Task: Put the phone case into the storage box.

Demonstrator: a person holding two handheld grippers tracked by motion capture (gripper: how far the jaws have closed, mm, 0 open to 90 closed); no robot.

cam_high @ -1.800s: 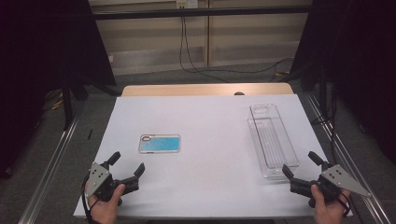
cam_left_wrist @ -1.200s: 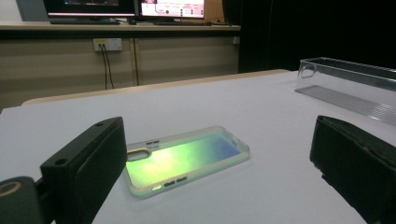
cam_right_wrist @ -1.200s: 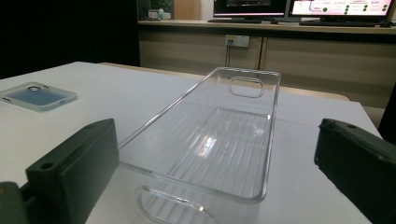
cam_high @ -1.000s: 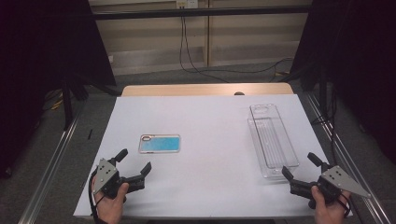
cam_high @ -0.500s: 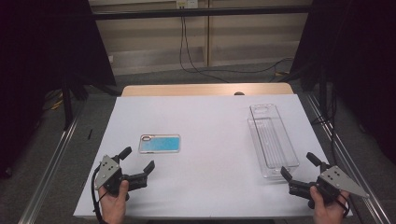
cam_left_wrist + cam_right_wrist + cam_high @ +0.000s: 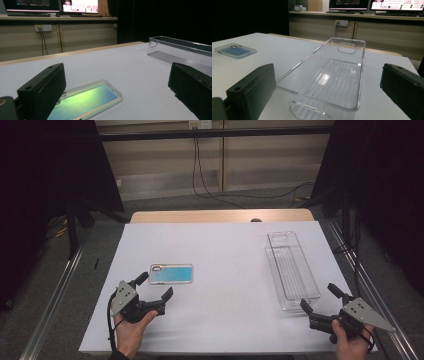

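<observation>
Phone case (image 6: 171,274), blue-green with a clear rim, lies flat on the white tabletop (image 6: 225,255), just ahead of the left hand-held gripper (image 6: 151,290). That hand-held gripper is held low near the tabletop's near left edge, its two black jaws spread wide apart with nothing between them; one jaw tip reaches close to the case's near left corner without touching it as far as the high view shows. In the left gripper view the case (image 6: 87,100) sits between the parted jaws, nearer the left one, with its camera cut-out partly hidden behind that jaw.

The right hand-held gripper (image 6: 321,298) is held at the near right corner of the tabletop, its jaws likewise wide apart and empty. Its jaw tips stand just short of the near end of a clear plastic tray (image 6: 291,269), a long, shallow, ribbed-bottom box that lies lengthwise away from the person on the right half of the tabletop. In the right gripper view the tray (image 6: 329,75) lies straight ahead between the jaws, its near rim close to them, with a handle cut-out in its far wall; the phone case (image 6: 235,50) shows well off to the left.

Case and tray are well apart. Beyond the tabletop's far edge a wooden strip (image 6: 220,215) shows, and cables (image 6: 210,175) run down the wall behind.
</observation>
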